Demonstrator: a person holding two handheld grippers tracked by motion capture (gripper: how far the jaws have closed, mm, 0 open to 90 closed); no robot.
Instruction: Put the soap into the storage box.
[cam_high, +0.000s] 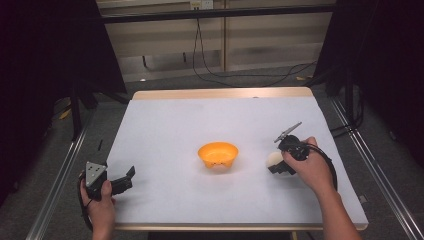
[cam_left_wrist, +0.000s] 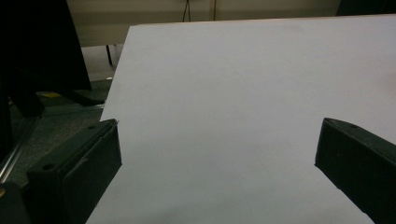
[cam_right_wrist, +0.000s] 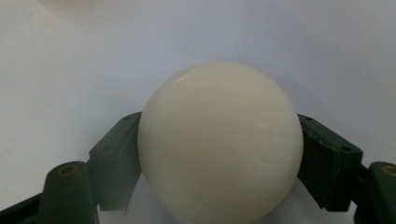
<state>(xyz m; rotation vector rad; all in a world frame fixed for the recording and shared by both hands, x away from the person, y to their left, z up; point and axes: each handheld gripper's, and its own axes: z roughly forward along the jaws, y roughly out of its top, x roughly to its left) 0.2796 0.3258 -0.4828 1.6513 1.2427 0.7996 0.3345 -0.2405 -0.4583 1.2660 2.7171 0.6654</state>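
Observation:
A cream-white ball (cam_high: 273, 160) rests on the white table sheet (cam_high: 200, 120), to the right of an orange bowl (cam_high: 218, 154) that stands near the middle. My right gripper (cam_high: 276, 168) reaches down onto the ball from the right. In the right gripper view both black jaws touch the sides of the ball (cam_right_wrist: 219, 140), so the right gripper (cam_right_wrist: 219, 163) is shut on it. My left gripper (cam_high: 128, 178) lies low at the table's front left corner, pointing right. Its jaws stand wide apart in the left gripper view, and the left gripper (cam_left_wrist: 217, 154) has only bare sheet between them.
Metal rails (cam_high: 60, 175) run along both sides of the table, and black curtains hang to the left and right. Cables (cam_high: 240, 75) lie on the floor behind the far edge. Bare sheet stretches between the bowl and the far edge.

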